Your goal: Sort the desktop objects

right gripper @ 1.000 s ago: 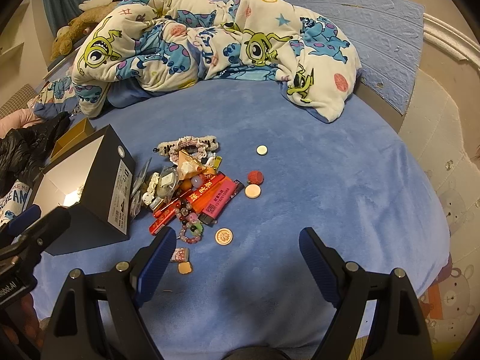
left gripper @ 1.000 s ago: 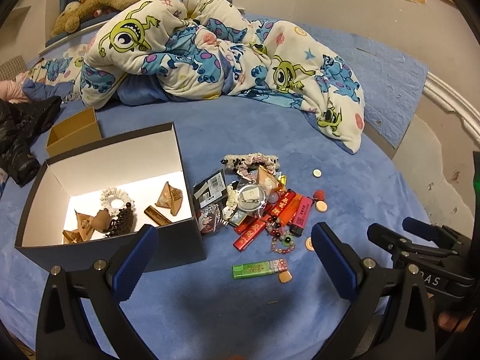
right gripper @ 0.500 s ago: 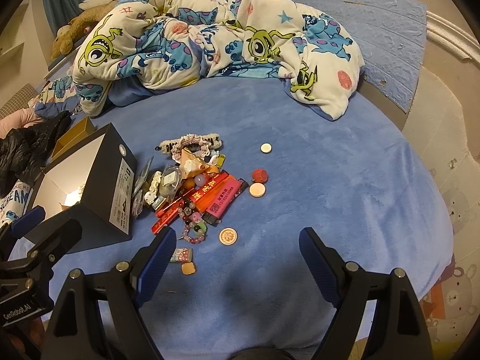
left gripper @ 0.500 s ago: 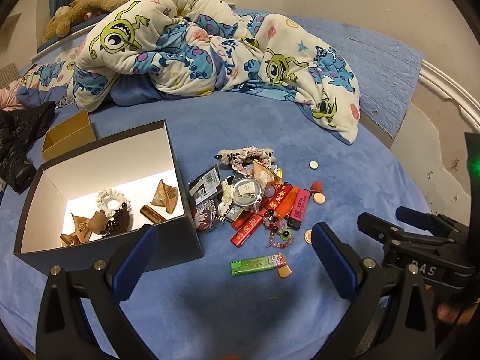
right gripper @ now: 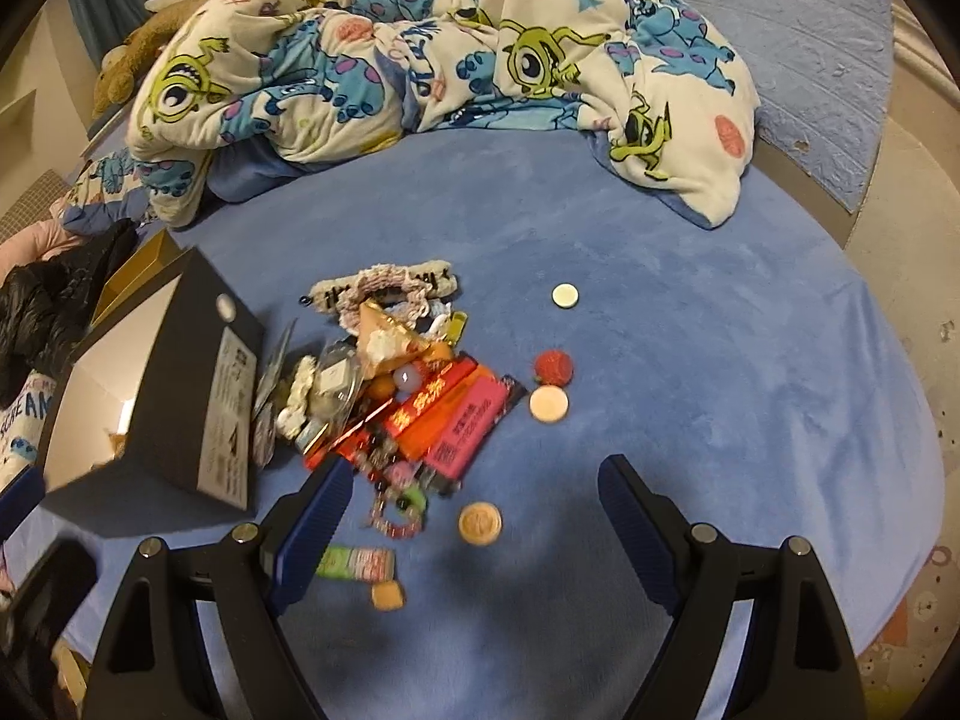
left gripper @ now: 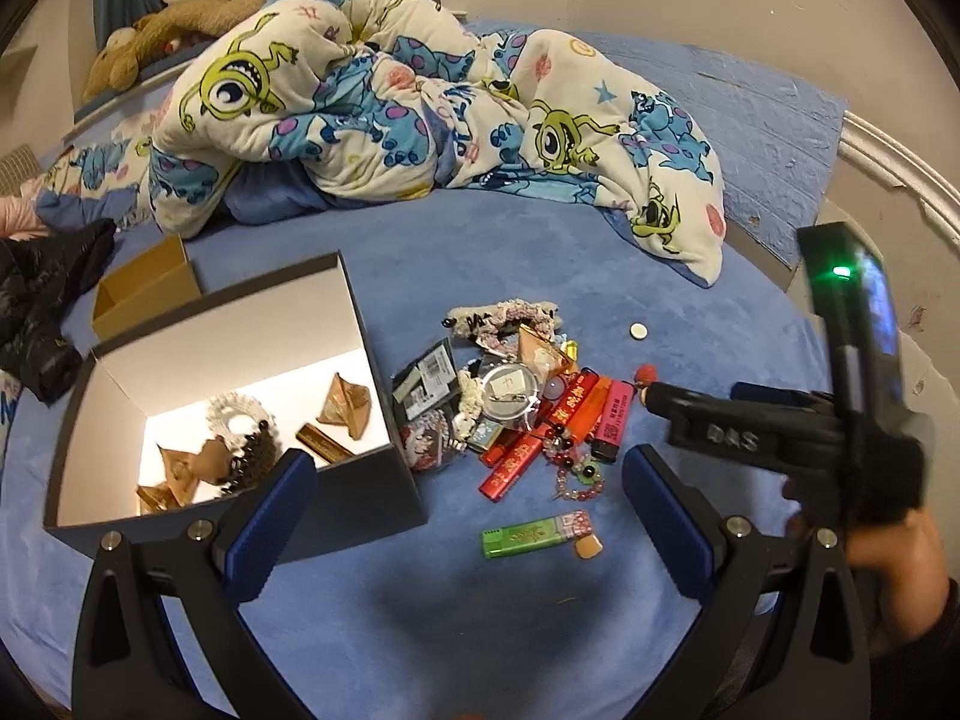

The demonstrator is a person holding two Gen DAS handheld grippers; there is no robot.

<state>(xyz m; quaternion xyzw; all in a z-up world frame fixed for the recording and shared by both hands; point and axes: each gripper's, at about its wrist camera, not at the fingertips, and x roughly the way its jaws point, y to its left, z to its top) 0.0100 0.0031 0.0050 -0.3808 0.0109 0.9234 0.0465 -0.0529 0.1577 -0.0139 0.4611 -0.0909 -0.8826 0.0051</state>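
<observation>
While both tools hang above the blue bed cover, nothing is gripped, and the scene reads from left to right as follows.

Box: a dark open cardboard box with a white inside [left gripper: 240,396] sits at the left; it already contains several brown folded paper packets, a pale scrunchie and a dark hair claw.

Small carton: a little tan open carton [left gripper: 147,288] stands just behind the box.

Left gripper [left gripper: 462,504]: jaws wide apart and empty, with the left blue pad in front of the box's near wall.

Green lighter: a green plastic lighter with a pink patterned end [left gripper: 534,534] lies alone between the left gripper's pads, just beside a small orange square tile [left gripper: 588,547].

Pile: red, orange and pink lighters [left gripper: 576,420], a bead bracelet [left gripper: 576,474], a lacy headband [left gripper: 504,318] and other small trinkets lie heaped just right of the box.

Coins and discs: a gold coin [right gripper: 480,523], a peach disc [right gripper: 548,404], a red fuzzy disc [right gripper: 553,367] and a white disc [right gripper: 565,295] lie scattered right of the pile.

Right gripper [right gripper: 474,510]: jaws wide apart and empty, straddling the gold coin from above.

Step in hand: judging by the part-filled box, sorting is under way, and each tool appears to be lining up on a fresh item.

Next move: likely lowering onto the coin or lighter; a flat coin on soft plush calls for pressing the pads low before closing.
</observation>
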